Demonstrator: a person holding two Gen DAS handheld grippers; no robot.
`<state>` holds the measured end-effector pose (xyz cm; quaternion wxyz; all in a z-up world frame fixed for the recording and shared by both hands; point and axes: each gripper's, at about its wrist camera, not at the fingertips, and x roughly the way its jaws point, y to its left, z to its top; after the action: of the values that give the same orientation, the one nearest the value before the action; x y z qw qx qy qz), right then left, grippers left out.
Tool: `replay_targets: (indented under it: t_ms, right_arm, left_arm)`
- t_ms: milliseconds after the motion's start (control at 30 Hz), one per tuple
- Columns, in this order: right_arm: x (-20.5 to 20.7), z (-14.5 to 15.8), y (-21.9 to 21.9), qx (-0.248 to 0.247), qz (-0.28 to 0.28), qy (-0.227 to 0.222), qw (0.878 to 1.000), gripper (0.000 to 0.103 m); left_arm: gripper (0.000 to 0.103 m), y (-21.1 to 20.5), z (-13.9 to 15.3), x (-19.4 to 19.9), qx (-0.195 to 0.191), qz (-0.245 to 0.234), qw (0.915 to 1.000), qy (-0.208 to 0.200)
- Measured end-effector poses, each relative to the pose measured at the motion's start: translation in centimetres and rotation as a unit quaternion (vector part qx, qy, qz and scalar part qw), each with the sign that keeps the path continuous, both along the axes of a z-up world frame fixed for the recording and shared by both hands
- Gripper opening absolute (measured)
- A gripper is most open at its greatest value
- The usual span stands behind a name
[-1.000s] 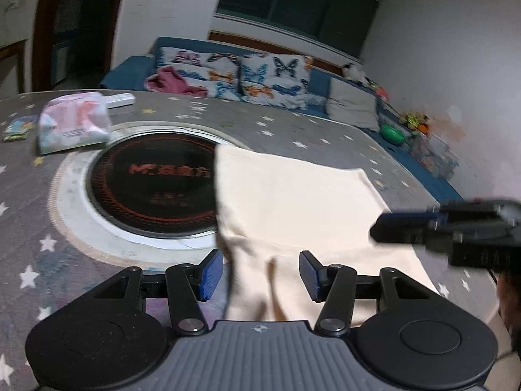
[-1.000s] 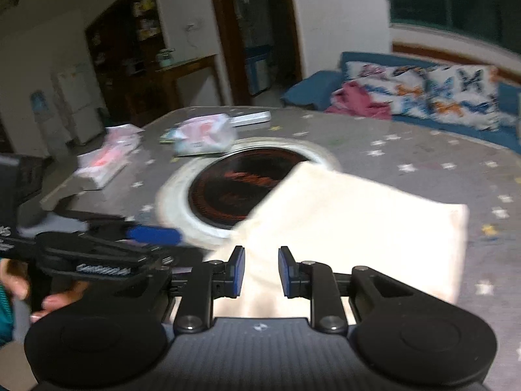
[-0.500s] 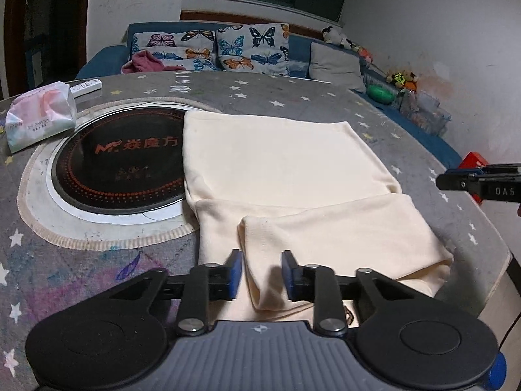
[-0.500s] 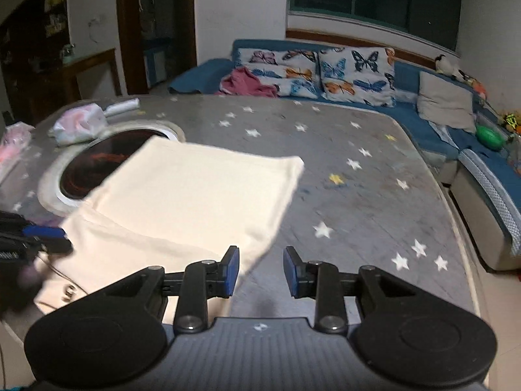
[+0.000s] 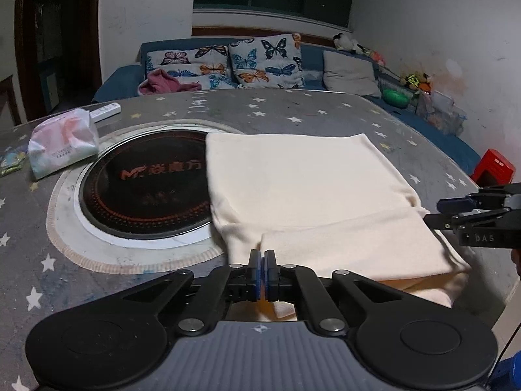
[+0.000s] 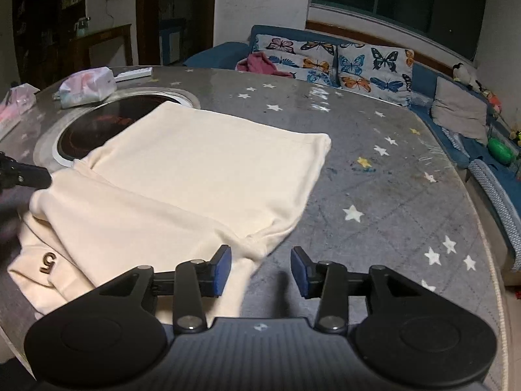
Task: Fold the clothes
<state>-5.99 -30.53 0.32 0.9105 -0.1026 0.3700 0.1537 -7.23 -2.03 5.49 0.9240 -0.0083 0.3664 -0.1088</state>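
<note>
Left hand-held gripper (image 5: 262, 268) pinches cream garment (image 5: 302, 189); right hand-held gripper (image 6: 260, 268) gapes.

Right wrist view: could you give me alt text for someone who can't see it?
A cream garment, partly folded, lies on a grey star-patterned table. An open gripper hovers at its near corner, and a sofa with butterfly cushions stands behind.

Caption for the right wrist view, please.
Right tongs open at the near edge of the cream garment, folded on the star-patterned table.
</note>
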Motion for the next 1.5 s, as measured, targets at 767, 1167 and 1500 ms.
replay_targets:
  t_ms: [767, 1167, 1500]
  right_arm:
    - [-1.4, 0.7, 0.5, -0.011, 0.042, 0.008, 0.999, 0.044]
    - [-3.8, 1.5, 1.7, -0.033, 0.086, -0.005, 0.996, 0.043]
    - [-4.1, 1.2, 2.7, -0.047, 0.110, 0.004, 0.993, 0.042]
  left_arm:
    - [0.008, -1.7, -1.5, 2.5, 0.016, -0.028, 0.9994, 0.014]
    - [0.012, -2.6, -0.3, -0.3, 0.023, -0.068, 0.9974, -0.002]
    - [0.029, -2.6, -0.4, -2.0, 0.044, -0.090, 0.9950, 0.000]
